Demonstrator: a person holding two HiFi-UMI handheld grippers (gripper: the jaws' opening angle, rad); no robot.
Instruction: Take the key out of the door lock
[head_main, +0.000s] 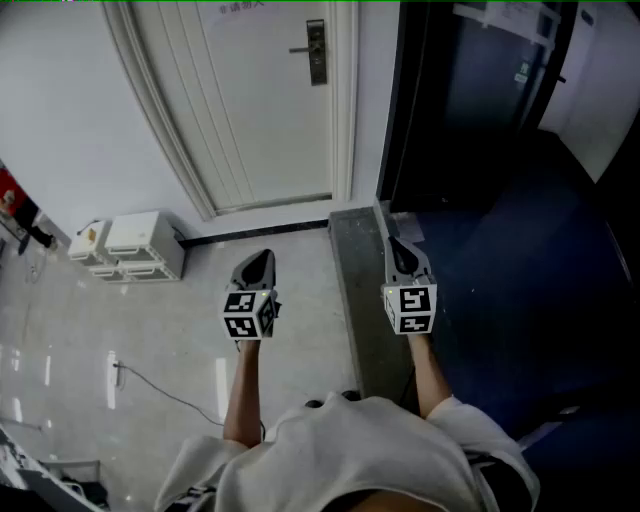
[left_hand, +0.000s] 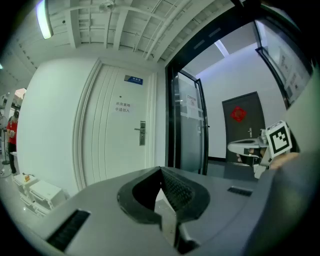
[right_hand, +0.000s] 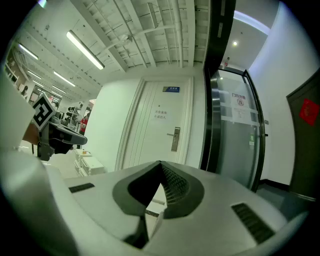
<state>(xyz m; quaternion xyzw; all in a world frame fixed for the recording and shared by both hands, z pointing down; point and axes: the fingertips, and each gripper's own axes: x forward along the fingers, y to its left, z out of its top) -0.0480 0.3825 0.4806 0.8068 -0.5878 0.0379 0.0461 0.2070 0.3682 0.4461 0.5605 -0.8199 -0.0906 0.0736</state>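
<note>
A white door stands shut ahead, well beyond both grippers. Its dark lock plate with a lever handle sits high on the right side, and shows too as the lock plate and the lock plate in the gripper views. No key can be made out at this distance. My left gripper and right gripper are held side by side, pointing at the door, far short of it. The left gripper is shut and empty. The right gripper is shut and empty.
White boxes lie on the floor by the left wall, and a cable trails across the tiles. A dark glass door and dark carpet are to the right, past a grey threshold strip. A person in red stands far left.
</note>
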